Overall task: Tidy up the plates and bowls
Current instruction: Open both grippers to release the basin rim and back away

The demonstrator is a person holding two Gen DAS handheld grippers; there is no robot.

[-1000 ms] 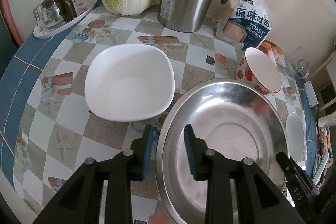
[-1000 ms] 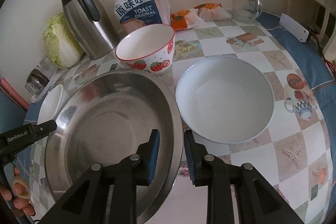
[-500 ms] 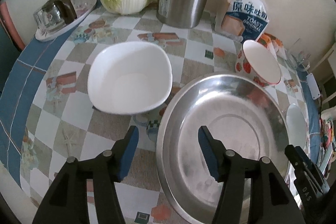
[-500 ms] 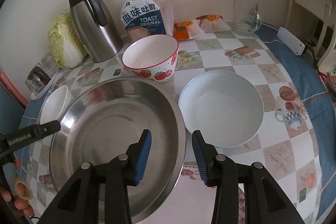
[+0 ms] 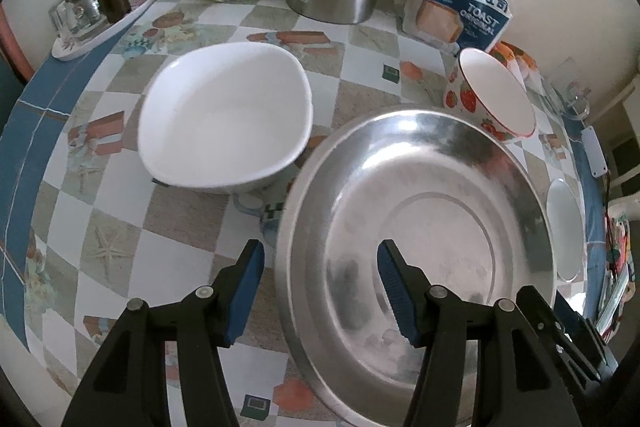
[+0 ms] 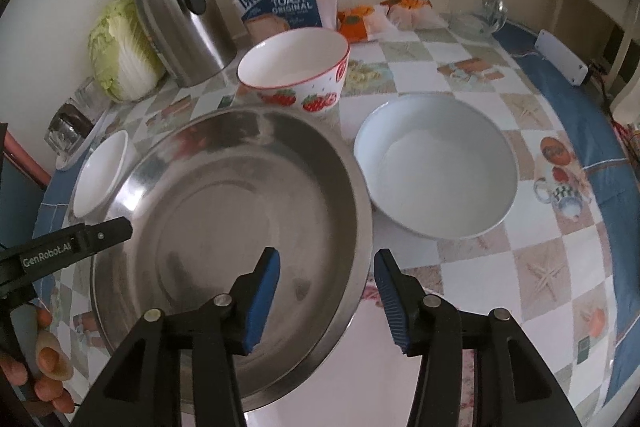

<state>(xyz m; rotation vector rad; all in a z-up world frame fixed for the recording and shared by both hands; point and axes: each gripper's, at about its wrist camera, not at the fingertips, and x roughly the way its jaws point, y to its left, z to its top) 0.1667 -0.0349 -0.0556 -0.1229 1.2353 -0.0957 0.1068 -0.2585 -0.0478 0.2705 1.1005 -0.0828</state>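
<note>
You've set the steel basin (image 6: 224,211) down; left gripper (image 5: 320,287) open, right gripper (image 6: 326,287) opening astride its rim. Next, nest a bowl (image 6: 436,167) inside.

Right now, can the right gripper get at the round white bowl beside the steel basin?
Probably yes. The right gripper, its jaws opening astride the steel basin rim, gripping nothing, has the round white bowl just beyond it to the right, nothing between or over it. It must clear the rim first.

Two downward close views, shared steel basin (image 5: 420,211)
</note>
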